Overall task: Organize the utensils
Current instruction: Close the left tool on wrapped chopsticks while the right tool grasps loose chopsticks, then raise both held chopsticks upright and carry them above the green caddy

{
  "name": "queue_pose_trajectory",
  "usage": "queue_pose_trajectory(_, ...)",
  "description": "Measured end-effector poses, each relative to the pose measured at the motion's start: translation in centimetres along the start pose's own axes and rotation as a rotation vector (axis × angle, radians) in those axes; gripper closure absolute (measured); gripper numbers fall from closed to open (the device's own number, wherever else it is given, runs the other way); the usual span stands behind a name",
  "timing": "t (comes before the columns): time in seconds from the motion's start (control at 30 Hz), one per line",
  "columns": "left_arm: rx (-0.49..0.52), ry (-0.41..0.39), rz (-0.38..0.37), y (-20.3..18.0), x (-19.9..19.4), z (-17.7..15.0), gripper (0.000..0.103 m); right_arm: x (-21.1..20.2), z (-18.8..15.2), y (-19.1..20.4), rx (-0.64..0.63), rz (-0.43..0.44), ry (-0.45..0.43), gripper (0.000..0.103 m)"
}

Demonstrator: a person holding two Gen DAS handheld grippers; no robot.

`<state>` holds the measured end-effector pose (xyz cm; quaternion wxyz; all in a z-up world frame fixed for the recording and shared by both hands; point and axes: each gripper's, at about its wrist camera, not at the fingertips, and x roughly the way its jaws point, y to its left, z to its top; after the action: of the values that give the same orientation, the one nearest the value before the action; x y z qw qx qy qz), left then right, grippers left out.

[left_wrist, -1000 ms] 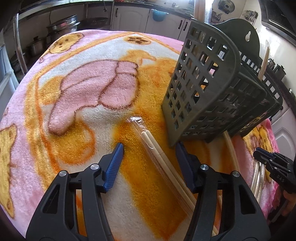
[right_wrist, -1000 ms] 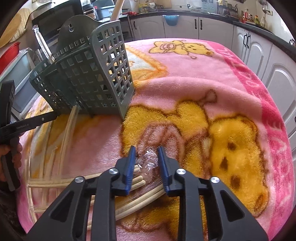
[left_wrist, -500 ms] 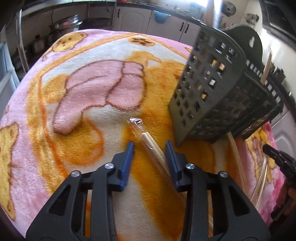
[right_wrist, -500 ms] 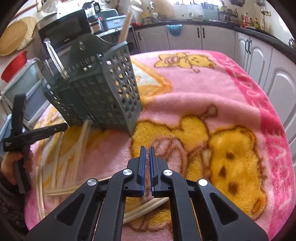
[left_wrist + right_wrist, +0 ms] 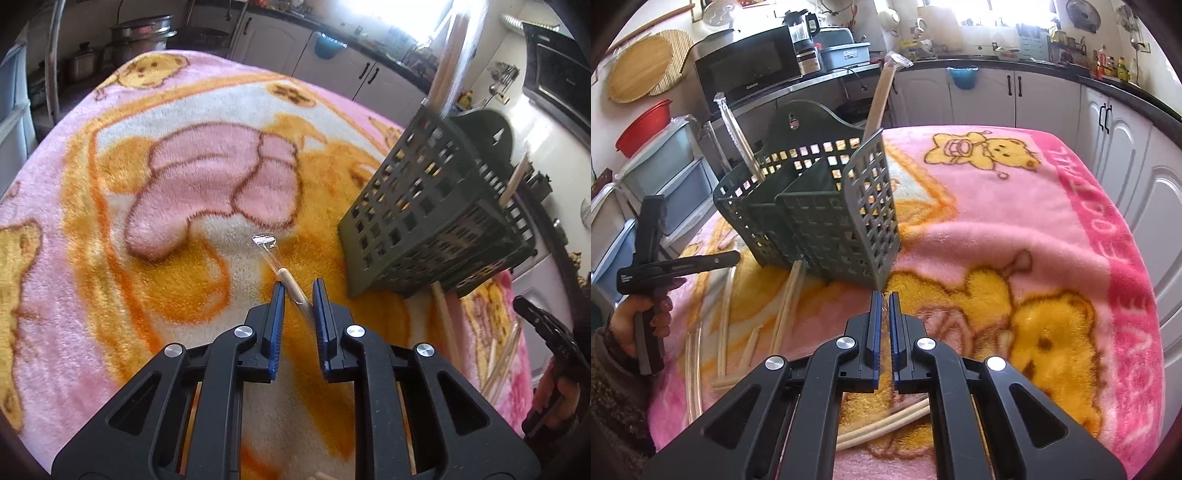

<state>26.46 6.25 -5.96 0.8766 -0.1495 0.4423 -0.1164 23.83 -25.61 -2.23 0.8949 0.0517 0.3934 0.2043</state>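
Since my left gripper [image 5: 298, 291] pinches the light, slippery wrapped chopsticks [image 5: 291, 286] near their tip, they may pivot; right gripper [image 5: 885, 306] nips wrapper only.

A pink cartoon-bear blanket [image 5: 1015, 236] covers the table. Behind it: a black microwave [image 5: 746, 70], 1 red bowl [image 5: 642, 127], white cabinets [image 5: 1045, 99].

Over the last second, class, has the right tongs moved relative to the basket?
Yes. The right tongs has closed on a plastic wrapper and risen forward, so its tips now sit by the basket bottom corner.
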Motion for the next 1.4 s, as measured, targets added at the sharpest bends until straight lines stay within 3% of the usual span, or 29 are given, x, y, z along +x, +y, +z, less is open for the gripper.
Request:
queue_pose_trajectory(0.37, 0.054, -0.120, -0.072, -2.7, -5.6, 0.8, 0.096, 1.6, -0.8, -3.2, 0.049, -0.008, 0.075, 0.098)
queue_pose_trajectory(0.43, 0.069, -0.143, -0.086, -3.4, -6.6, 1.0, 0.097, 2.4, -1.0, -3.7, 0.043, -0.007, 0.124, 0.092)
queue_pose_trajectory(0.53, 0.090, -0.180, -0.108, -4.5, -8.3, 1.1, 0.098, 2.6, -1.3, -3.9, 0.025, -0.049, 0.128, 0.090)
queue_pose_trajectory(0.73, 0.119, -0.240, -0.141, -6.0, -10.8, 1.5, 0.099, 2.6, -1.7, -4.1, 0.033, -0.043, 0.130, 0.094)
queue_pose_trajectory(0.8, 0.127, -0.252, -0.149, -6.5, -11.4, 1.6, 0.099, 2.4, -1.6, -3.9, 0.029, -0.049, 0.119, 0.099)
queue_pose_trajectory(1.0, 0.154, -0.283, -0.171, -7.9, -12.7, 1.9, 0.099, -0.2, -0.5, -2.3, -0.013, -0.030, 0.043, 0.100)
queue_pose_trajectory(1.4, 0.200, -0.372, -0.213, -11.1, -15.4, 3.4, 0.099, -7.4, 3.3, 3.3, -0.129, 0.044, -0.193, 0.101)
